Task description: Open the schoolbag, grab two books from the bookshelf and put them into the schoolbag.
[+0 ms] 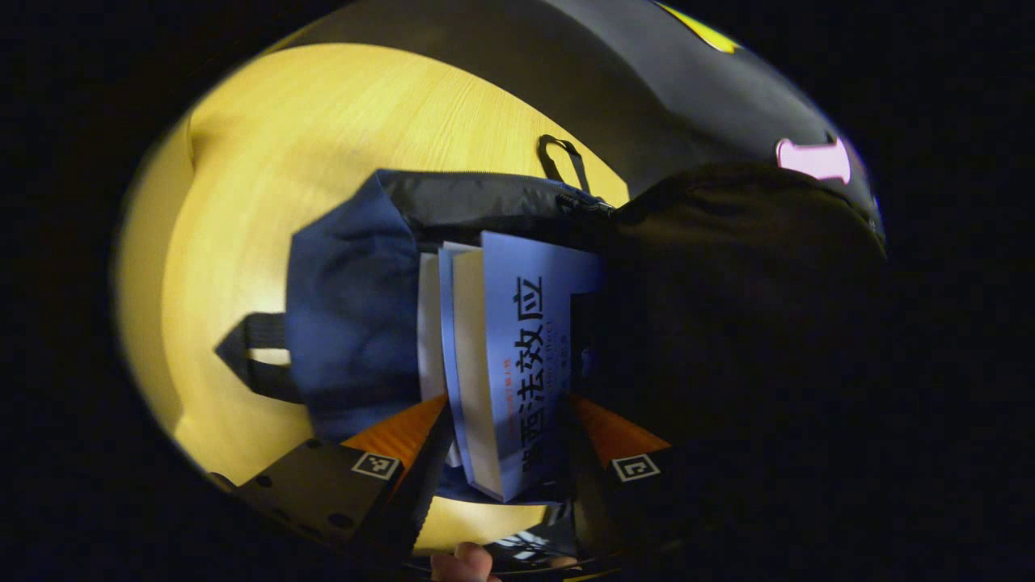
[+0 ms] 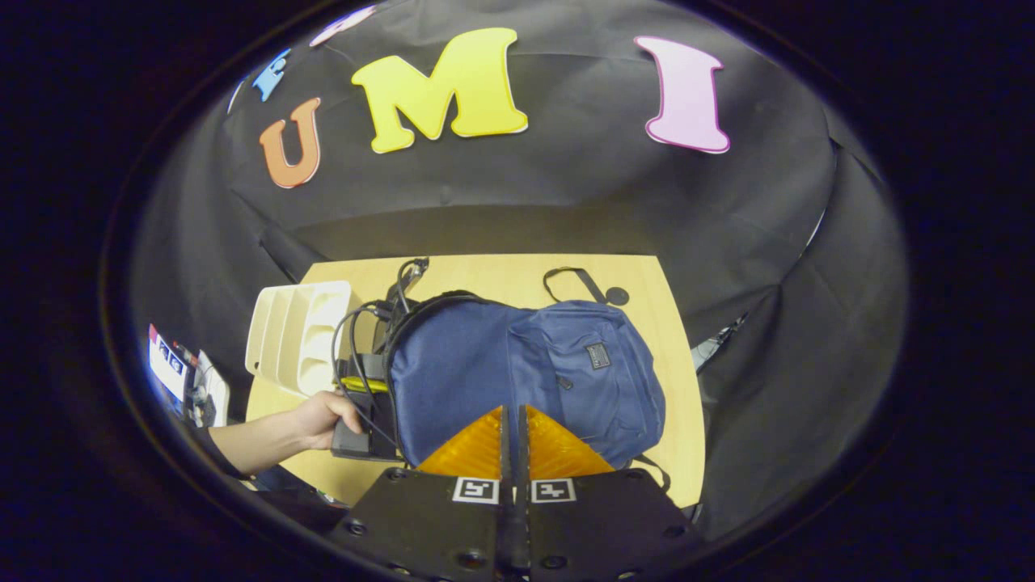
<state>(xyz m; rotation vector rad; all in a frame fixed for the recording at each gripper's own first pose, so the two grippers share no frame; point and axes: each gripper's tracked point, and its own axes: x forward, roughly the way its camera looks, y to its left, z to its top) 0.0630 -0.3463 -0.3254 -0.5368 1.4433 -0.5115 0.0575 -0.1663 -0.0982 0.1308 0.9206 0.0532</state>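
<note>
My left gripper (image 1: 508, 402) is shut on a blue-covered book (image 1: 517, 339), one finger on each side of it. The book's far end sits inside the open mouth of the navy schoolbag (image 1: 348, 323), which lies on the wooden table (image 1: 323, 137). The pale page edge of a second book (image 1: 428, 323) shows beside it in the bag. The dark lifted flap (image 1: 728, 307) covers the right side. In the right gripper view, my right gripper (image 2: 514, 436) hangs shut and empty above the schoolbag (image 2: 517, 364). A hand (image 2: 315, 420) holds the left gripper's body (image 2: 356, 440) at the bag's left opening.
A white slotted bookshelf (image 2: 295, 339) stands at the table's left end, just beyond the bag's opening. Black cables (image 2: 364, 323) loop over the left gripper. The bag's carry loop (image 2: 566, 279) lies toward the far table edge (image 2: 517, 263). Black cloth walls close in behind.
</note>
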